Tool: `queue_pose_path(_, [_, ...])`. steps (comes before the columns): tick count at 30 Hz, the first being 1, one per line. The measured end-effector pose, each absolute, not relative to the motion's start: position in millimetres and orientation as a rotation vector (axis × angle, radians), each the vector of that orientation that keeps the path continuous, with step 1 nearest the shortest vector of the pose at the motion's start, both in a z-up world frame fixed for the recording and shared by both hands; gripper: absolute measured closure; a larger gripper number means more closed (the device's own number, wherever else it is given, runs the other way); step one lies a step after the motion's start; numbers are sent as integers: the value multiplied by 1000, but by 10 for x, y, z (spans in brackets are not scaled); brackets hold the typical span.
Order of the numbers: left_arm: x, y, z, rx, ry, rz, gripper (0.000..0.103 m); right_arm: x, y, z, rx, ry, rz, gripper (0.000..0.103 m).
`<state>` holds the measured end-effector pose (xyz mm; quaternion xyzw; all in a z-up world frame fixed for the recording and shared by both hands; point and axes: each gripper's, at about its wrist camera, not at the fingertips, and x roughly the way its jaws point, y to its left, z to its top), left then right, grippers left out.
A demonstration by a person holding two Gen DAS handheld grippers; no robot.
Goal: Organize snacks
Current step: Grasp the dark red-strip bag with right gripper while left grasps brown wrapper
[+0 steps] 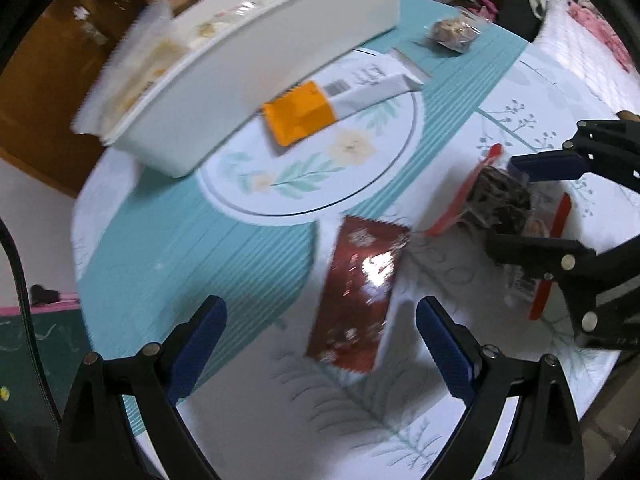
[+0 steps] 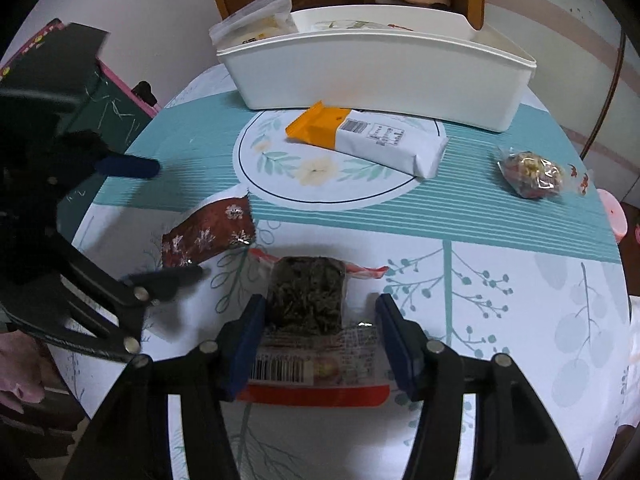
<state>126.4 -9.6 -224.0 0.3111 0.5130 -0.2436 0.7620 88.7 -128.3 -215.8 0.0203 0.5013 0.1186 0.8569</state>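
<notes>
Dark snack packet (image 2: 306, 304) lies flat on table (image 2: 520, 280), straight ahead between fingers of my right tool (image 2: 320, 344); long axis runs along my reach. Right tool wide open, left pad at packet's edge (contact unclear), gripping nothing. Red foil packet (image 1: 358, 294) sits just ahead of left tool (image 1: 320, 344), also wide open, empty. White bin (image 2: 376, 76) beyond both, far side of table. Right tool nearer dark packet: my guess, it closes next.
</notes>
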Motion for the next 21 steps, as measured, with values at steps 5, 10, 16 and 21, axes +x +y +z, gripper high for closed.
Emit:
queue_pose_path(5, [1401,-97,-2314,564,1173,-555,24,885,-1309,-2153,67,1053,263,46])
queue_pose_path(10, [1514,61,-2298,395,1219,-556,58,884,-1338,-2146,80,1054,273,46])
queue_pose_path(16, [1515,193,-2285,295,1212,-505,70,874,-1347,-2136,83,1052,270,47])
queue_pose_path(21, [1403,273,-2239,224,1196,-455,71,871,-1362,-2125,94,1061,261,47])
